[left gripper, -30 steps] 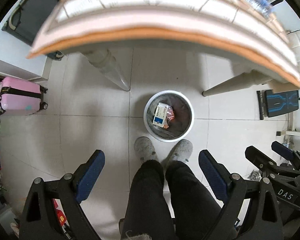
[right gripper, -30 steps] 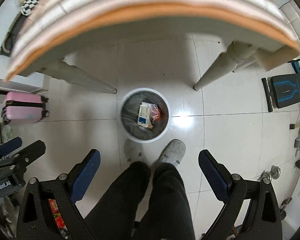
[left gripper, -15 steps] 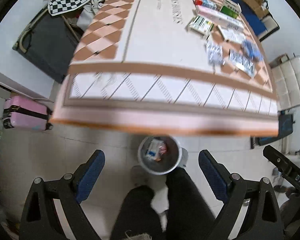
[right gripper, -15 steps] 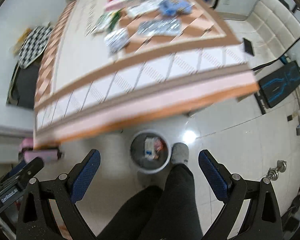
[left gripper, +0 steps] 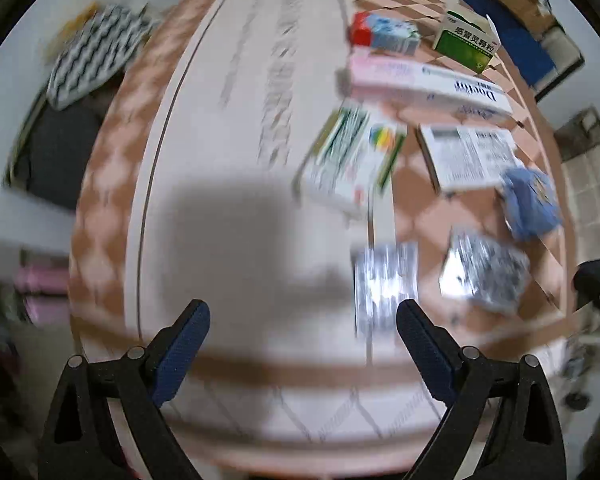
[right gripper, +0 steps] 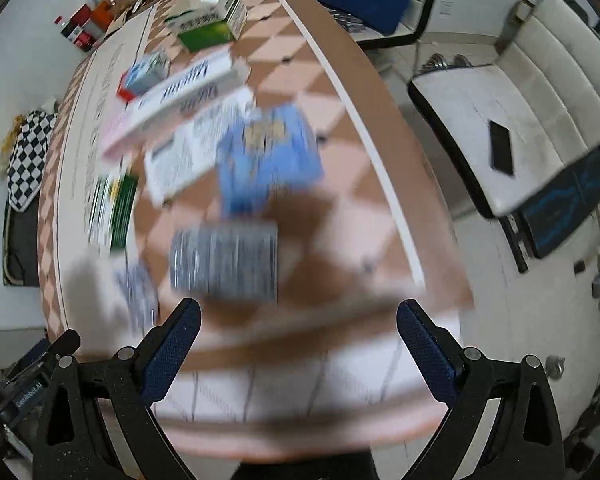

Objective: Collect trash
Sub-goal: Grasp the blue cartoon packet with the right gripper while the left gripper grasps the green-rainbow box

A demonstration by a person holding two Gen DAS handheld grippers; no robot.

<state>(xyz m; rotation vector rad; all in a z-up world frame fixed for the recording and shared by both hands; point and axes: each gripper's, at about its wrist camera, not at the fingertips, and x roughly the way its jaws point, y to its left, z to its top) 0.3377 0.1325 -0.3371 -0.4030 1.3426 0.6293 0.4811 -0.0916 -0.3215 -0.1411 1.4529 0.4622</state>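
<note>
— Where's the trash?
— On your table [left gripper: 228, 168] — foil blister packs [left gripper: 384, 284] nearest, blue wrapper [right gripper: 268, 156] and long pink box [left gripper: 424, 80] behind them.
— My grippers?
— Left hand-held gripper [left gripper: 302, 344] and right hand-held gripper [right gripper: 298, 338] both spread apart, holding nothing.

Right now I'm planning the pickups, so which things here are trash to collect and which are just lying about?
To collect, on the table:
- silver blister packs
- crumpled blue wrapper
- green-and-white box
- long pink-and-white box
- printed leaflet

Lying about:
- checkered cloth
- white chair
- phone on the chair
</note>
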